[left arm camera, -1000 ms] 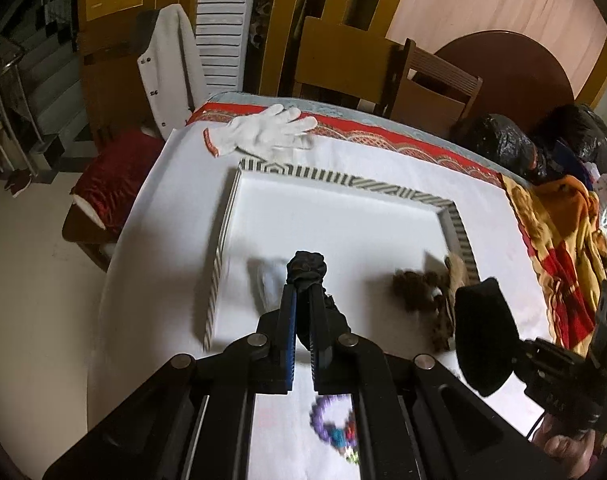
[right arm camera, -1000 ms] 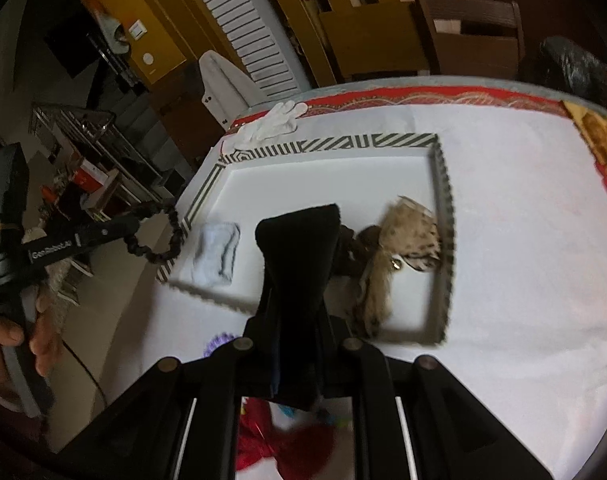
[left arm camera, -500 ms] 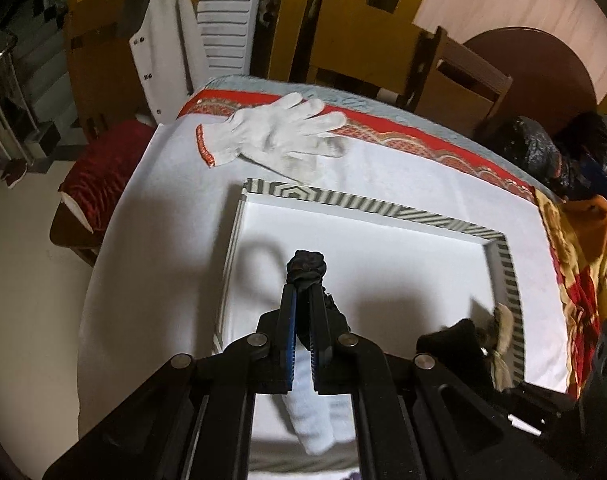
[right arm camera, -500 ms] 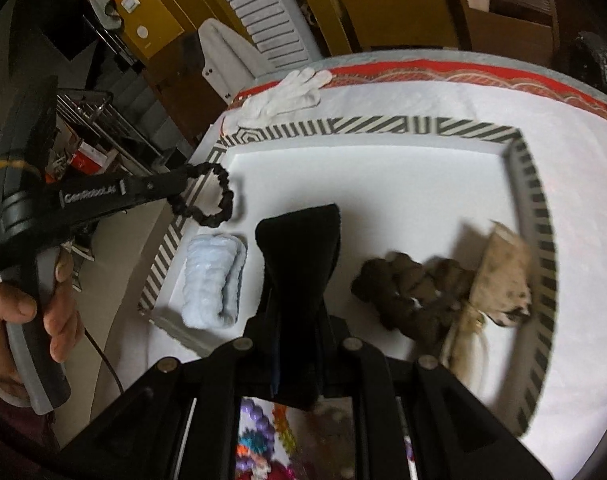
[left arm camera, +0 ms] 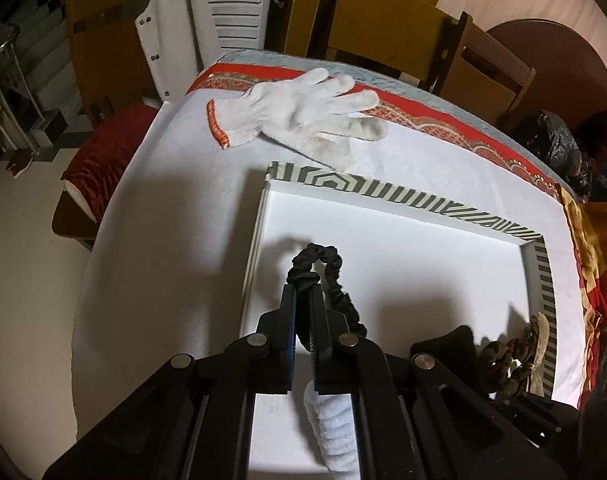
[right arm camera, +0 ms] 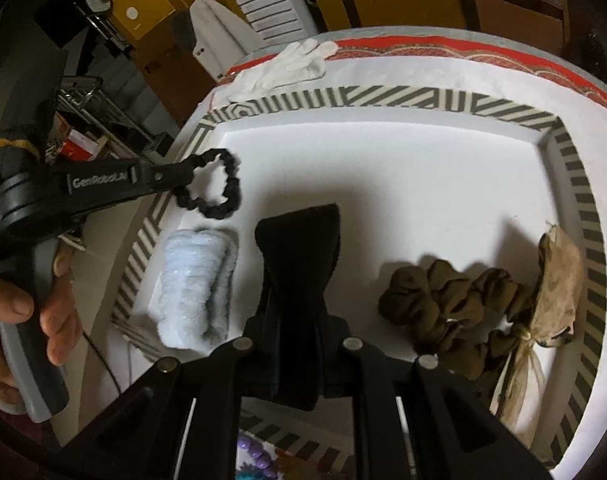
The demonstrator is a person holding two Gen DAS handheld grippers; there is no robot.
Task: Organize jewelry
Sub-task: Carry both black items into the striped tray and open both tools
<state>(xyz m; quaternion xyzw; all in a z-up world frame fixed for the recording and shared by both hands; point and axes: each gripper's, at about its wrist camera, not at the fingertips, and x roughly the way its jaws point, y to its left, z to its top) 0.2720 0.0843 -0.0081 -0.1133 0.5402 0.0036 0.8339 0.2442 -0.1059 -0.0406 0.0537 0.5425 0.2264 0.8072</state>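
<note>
My left gripper point(left arm camera: 302, 294) is shut on a thin black scrunchie point(left arm camera: 330, 268), which hangs as a loop point(right arm camera: 215, 184) just over the left part of the white tray with a striped rim point(left arm camera: 387, 191). My right gripper point(right arm camera: 294, 292) is shut on a wide black velvet piece point(right arm camera: 299, 240) that covers its fingers and sticks out over the tray's middle point(right arm camera: 383, 98). In the tray lie a fluffy pale blue scrunchie point(right arm camera: 199, 284), a brown scrunchie point(right arm camera: 443, 300) and a beige bow point(right arm camera: 559, 280).
A white work glove point(left arm camera: 303, 116) lies on the white cloth beyond the tray's far left corner. Coloured beads point(right arm camera: 255, 456) show at the near edge below the tray. A person's hand point(right arm camera: 23, 312) holds the left gripper's handle. Chairs stand behind the table.
Both grippers have come forward and down over the tray, each still holding its black piece. The beads have slipped out of the left wrist view.
</note>
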